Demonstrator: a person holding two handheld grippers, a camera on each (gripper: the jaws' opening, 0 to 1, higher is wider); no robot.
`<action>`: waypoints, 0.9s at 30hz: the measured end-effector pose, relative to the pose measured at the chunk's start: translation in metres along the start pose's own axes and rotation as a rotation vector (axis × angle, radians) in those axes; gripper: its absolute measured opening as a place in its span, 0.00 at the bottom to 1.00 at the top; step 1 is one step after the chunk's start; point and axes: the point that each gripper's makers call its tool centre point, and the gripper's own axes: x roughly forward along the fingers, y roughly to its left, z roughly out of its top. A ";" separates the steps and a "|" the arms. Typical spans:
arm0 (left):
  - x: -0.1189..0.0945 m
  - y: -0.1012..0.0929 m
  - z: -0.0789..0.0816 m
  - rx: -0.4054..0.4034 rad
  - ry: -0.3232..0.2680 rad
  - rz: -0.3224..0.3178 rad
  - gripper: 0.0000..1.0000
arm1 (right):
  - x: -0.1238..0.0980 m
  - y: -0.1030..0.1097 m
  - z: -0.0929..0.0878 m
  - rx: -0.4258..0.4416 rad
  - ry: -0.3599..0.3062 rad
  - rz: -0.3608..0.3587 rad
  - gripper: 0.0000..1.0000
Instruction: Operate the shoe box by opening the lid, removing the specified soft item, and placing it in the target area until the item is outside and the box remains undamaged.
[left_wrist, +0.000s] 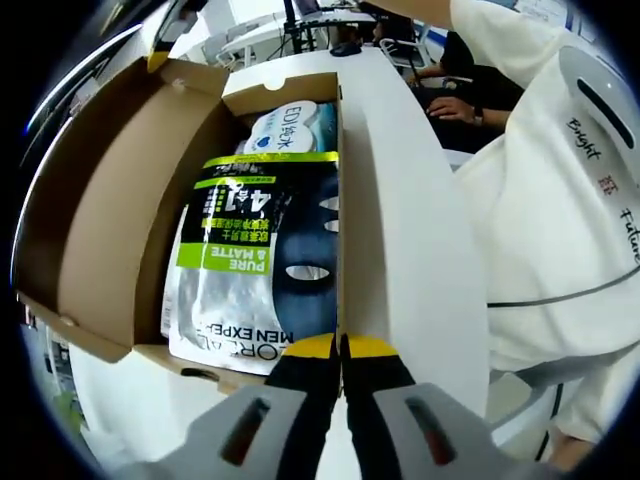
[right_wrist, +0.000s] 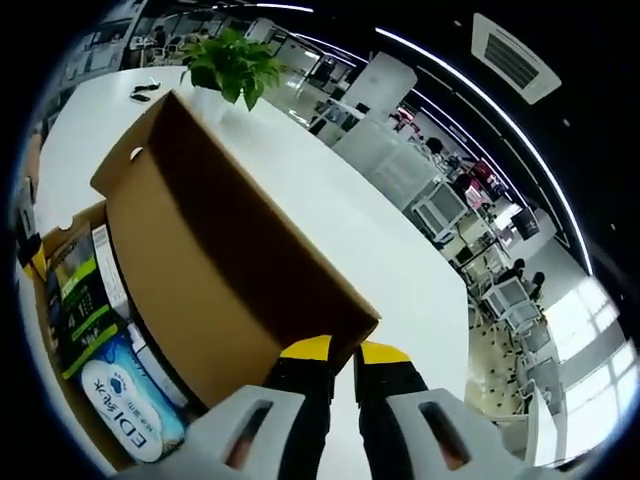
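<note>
The shoe box (left_wrist: 120, 230) lid (right_wrist: 230, 260) is open, with the right gripper (right_wrist: 343, 352) seemingly pinching its edge; the face-mask pack (left_wrist: 255, 260) remains inside, the left gripper (left_wrist: 340, 345) closed empty beside it.

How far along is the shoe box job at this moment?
Done: the lid is swung open, showing the box's contents. In hand: the right claw looks pinched on the lid's edge, holding it open; the left claw sits closed at the box's front wall by the face mask pack. Left: the mask pack and blue pack lie inside; nothing is out yet.
</note>
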 end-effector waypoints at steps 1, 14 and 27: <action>0.000 0.000 0.000 -0.001 -0.001 0.000 0.01 | 0.001 0.001 -0.001 0.001 0.002 0.001 0.05; 0.001 0.000 0.000 0.003 -0.002 0.004 0.01 | 0.006 0.007 -0.006 -0.018 -0.002 -0.017 0.04; 0.002 0.000 -0.001 0.003 -0.002 0.002 0.01 | 0.011 0.009 -0.008 -0.013 0.021 -0.021 0.04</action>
